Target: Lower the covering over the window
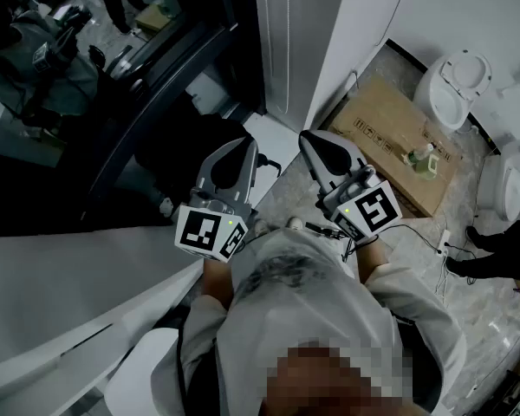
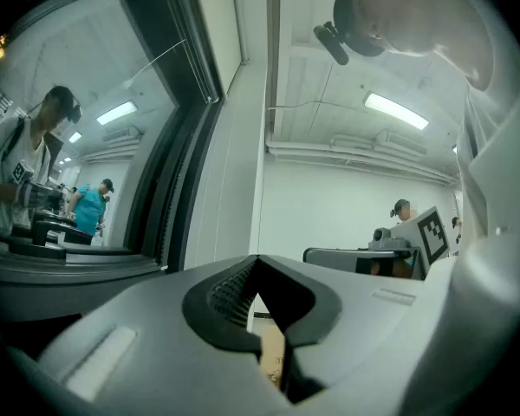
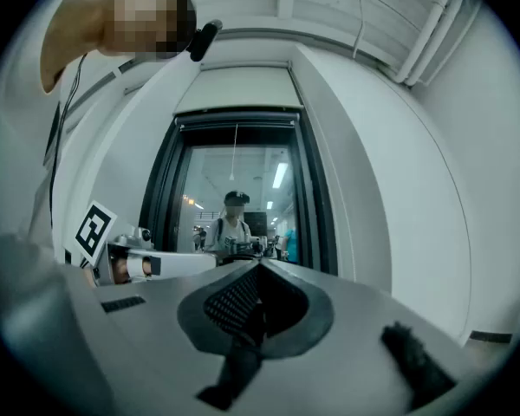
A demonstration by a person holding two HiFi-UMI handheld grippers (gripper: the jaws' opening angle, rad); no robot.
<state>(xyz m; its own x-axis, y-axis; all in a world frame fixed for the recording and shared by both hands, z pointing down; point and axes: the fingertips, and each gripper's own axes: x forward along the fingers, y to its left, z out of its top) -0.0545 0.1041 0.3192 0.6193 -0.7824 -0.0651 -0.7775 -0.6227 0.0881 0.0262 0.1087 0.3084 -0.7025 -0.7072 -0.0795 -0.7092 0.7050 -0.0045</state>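
Left gripper (image 2: pixel 258 265) and right gripper (image 3: pixel 260 267) both closed, nothing between jaws, held level and well apart from the window (image 3: pixel 269 206). Task judged not started: glass bare, blind (image 3: pixel 234 94) apparently still up at the top, cord (image 3: pixel 236 150) hanging untouched. Head view too dark to show the blind; cord's lower end lost against the glass.
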